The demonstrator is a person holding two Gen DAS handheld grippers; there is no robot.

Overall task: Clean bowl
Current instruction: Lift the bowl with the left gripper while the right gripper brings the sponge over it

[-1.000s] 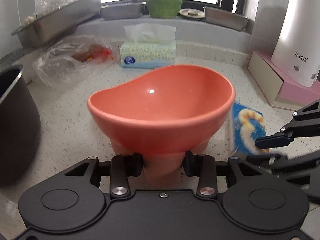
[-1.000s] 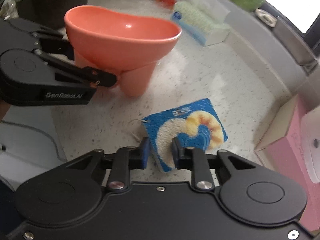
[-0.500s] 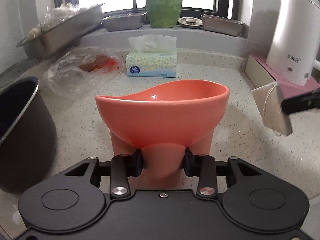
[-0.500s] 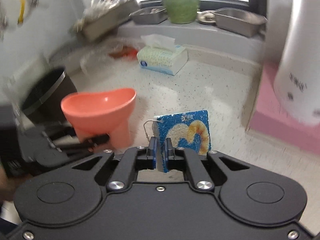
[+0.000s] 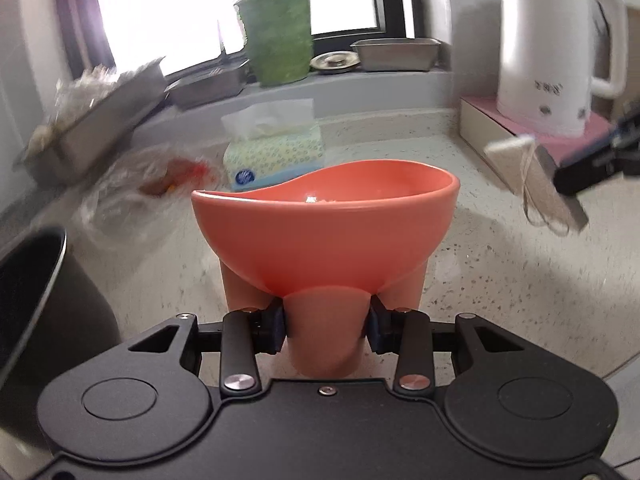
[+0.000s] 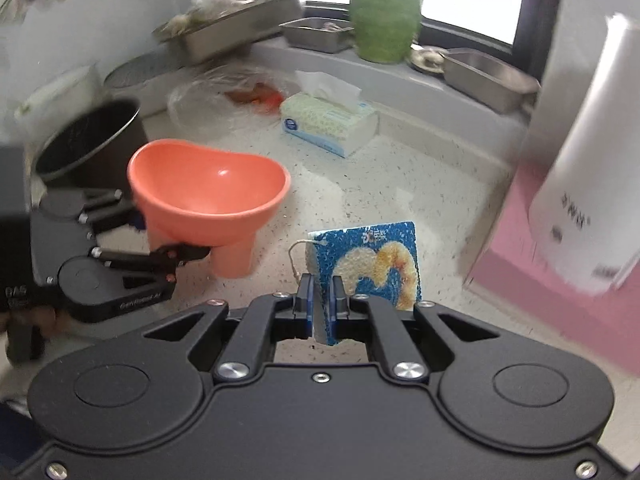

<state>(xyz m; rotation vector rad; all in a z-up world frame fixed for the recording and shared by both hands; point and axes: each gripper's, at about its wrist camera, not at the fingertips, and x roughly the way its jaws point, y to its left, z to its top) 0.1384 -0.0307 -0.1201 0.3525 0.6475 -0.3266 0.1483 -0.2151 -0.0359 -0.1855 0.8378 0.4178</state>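
Note:
An orange-pink bowl (image 5: 324,220) on a stem foot stands in the middle of the left wrist view, with some pale residue inside. My left gripper (image 5: 326,324) is shut on its foot. The bowl also shows in the right wrist view (image 6: 208,188), held by the left gripper (image 6: 160,248). My right gripper (image 6: 321,292) is shut on a blue sponge (image 6: 372,264) with a yellow-white picture, held upright above the counter to the right of the bowl. In the left wrist view the sponge (image 5: 536,176) hangs at the right, higher than the bowl's rim.
A tissue box (image 5: 276,152) sits behind the bowl. A dark pot (image 5: 36,280) stands at the left, a plastic bag (image 5: 160,184) beside it. A white kettle (image 5: 556,44) stands on a pink box (image 6: 560,280) at the right. Metal trays and a green pot (image 5: 280,40) line the sill.
My right gripper lifted the sponge off the counter and raised it to the right of the bowl. The left gripper kept its hold on the bowl and levelled it.

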